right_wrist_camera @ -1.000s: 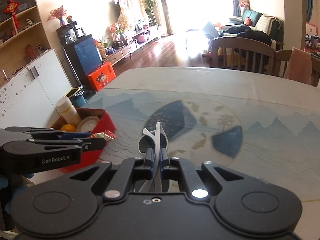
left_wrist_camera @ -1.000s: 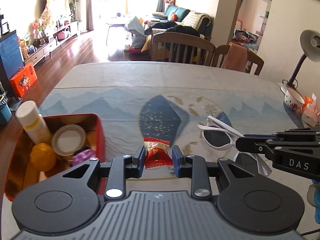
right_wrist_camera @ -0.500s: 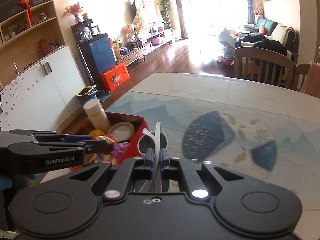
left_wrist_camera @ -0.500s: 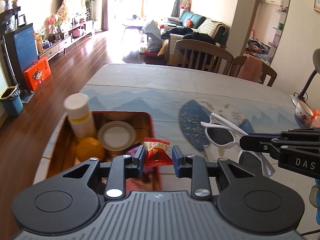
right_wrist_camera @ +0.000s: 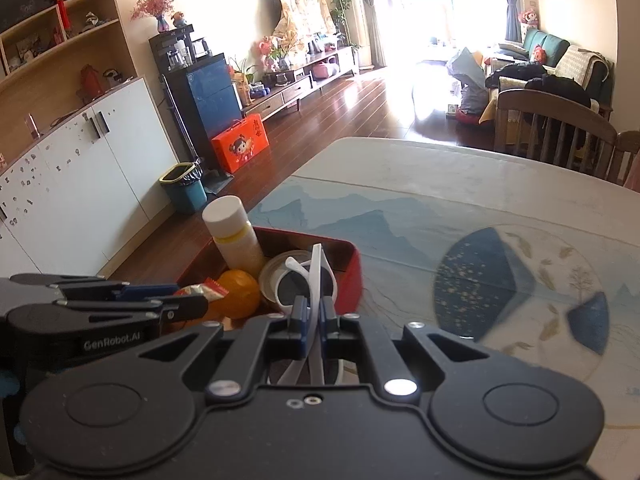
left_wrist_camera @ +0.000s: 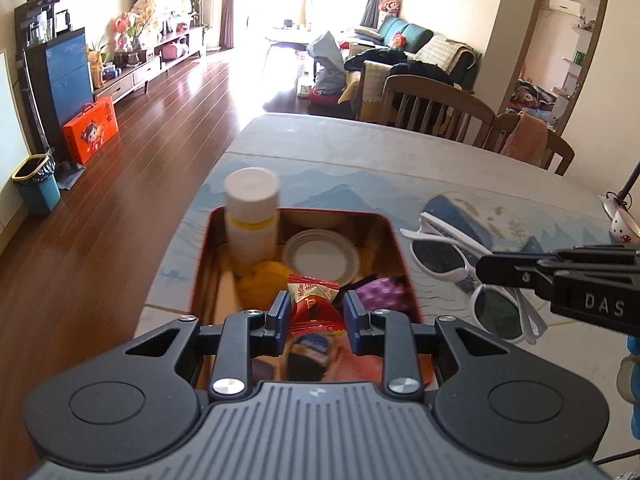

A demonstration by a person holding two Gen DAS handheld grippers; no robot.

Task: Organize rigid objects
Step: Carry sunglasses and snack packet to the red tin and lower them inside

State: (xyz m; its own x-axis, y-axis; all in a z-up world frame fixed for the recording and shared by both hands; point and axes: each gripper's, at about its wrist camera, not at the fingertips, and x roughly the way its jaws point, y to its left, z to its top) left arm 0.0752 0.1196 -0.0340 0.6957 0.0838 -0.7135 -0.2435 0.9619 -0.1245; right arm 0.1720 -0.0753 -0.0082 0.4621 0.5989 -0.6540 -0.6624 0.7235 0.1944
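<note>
A red tin [left_wrist_camera: 394,236] sits at the table's left edge. It holds a white-capped bottle [left_wrist_camera: 251,216], a white lid [left_wrist_camera: 320,258], an orange fruit [left_wrist_camera: 264,276] and a purple packet [left_wrist_camera: 380,292]. My left gripper [left_wrist_camera: 315,312] hangs over the tin's near part, shut on a red snack packet [left_wrist_camera: 312,294]. To its right, my right gripper [left_wrist_camera: 484,268] is shut on white sunglasses [left_wrist_camera: 440,252]. In the right wrist view the sunglasses [right_wrist_camera: 316,268] stick up between the pads of the right gripper [right_wrist_camera: 314,310], near the tin's right wall [right_wrist_camera: 352,276].
The table [right_wrist_camera: 440,184] wears a blue-patterned cloth. Wooden chairs [left_wrist_camera: 436,108] stand along its far side. A spotted mug [left_wrist_camera: 622,226] and a lamp foot sit at the right edge. Left of the tin the table ends above a wooden floor [left_wrist_camera: 100,240].
Both grippers have moved left with their loads. The tin, earlier off to the left, now lies under the left gripper, and the sunglasses have come up beside its right wall.
</note>
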